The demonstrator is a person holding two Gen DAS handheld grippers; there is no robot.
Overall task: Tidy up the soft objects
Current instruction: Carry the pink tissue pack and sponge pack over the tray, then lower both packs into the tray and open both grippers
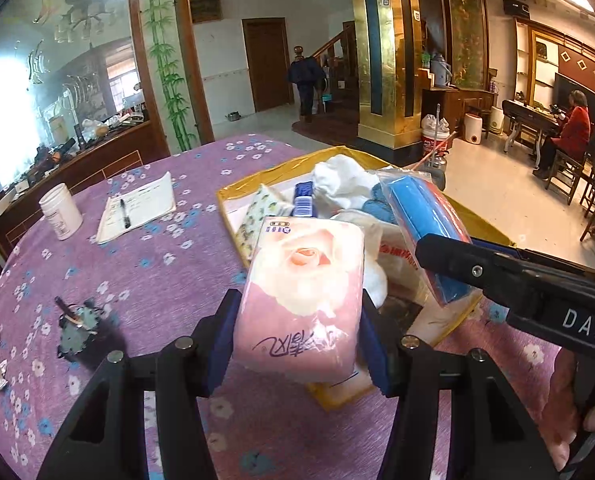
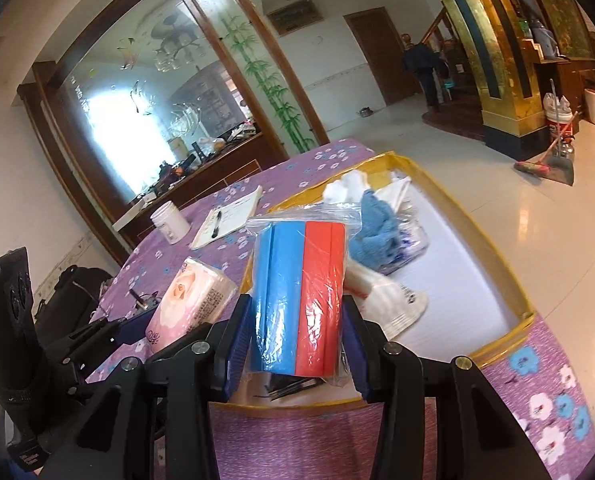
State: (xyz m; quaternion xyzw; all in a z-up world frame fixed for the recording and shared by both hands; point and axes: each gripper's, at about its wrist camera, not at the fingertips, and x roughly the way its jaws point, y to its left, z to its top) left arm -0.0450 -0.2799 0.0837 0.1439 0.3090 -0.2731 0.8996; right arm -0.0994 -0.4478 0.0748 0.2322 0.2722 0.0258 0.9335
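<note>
The left claw is seen clamped on a pink tissue pack printed with a rose, its blue pads pressed against both sides of the pack at lower centre of the left wrist view. The pack is held off the desk, which is covered by a purple cloth with flower print, and sits in front of the near edge of a yellow-rimmed tray. The right claw is seen clamped on a clear bag holding blue and red foam blocks, upright at centre of the right wrist view, over the near rim of the tray. In the left wrist view the same bag appears at centre right, tilted, gripped by the black finger of the right claw. Inside the tray, toward its far end, a white cloth, a blue cloth and further packets are noted in a loose heap; a white bag with red print lies just behind the held foam bag. At left of the left wrist view, a white cup and a notepad with a pen are recorded on the desk, well apart from the tray.
</note>
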